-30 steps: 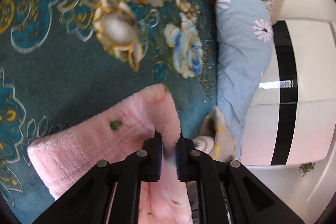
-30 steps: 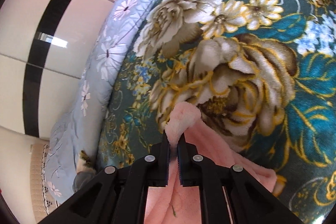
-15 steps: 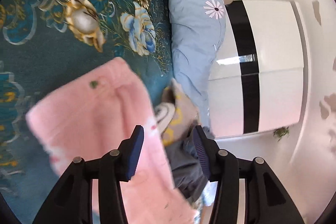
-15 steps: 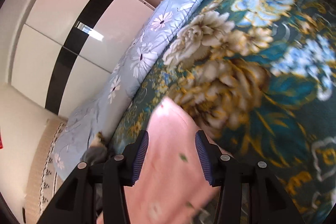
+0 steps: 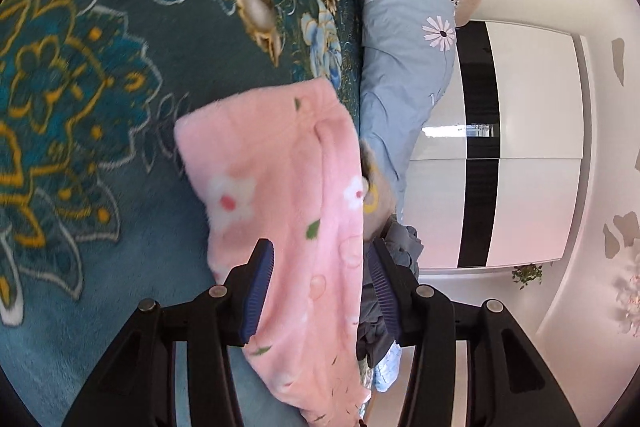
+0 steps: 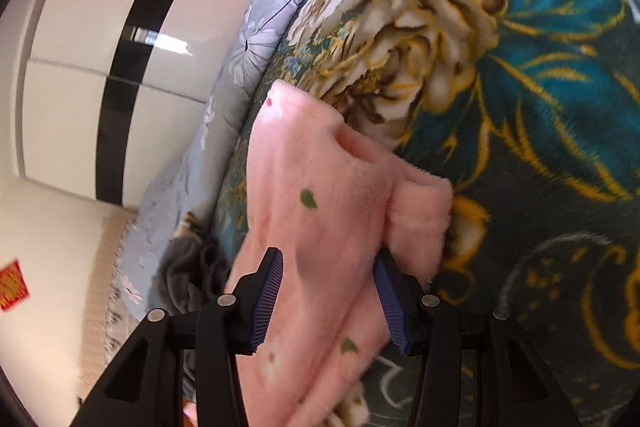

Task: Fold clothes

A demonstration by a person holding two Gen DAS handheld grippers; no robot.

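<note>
Because the pink fleece garment (image 5: 280,195) is soft and limp, each hand-held gripper, left (image 5: 320,291) and right (image 6: 328,299), now apart and empty, should pinch a hem corner.

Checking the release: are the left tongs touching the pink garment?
Cannot tell. In the left wrist view the left tongs stand open over the pink garment; no contact or gap shows plainly.

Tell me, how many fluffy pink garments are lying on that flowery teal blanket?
1: the fluffy pink garment lies on the flowery teal blanket near the light-blue quilt; others may be hidden.
</note>
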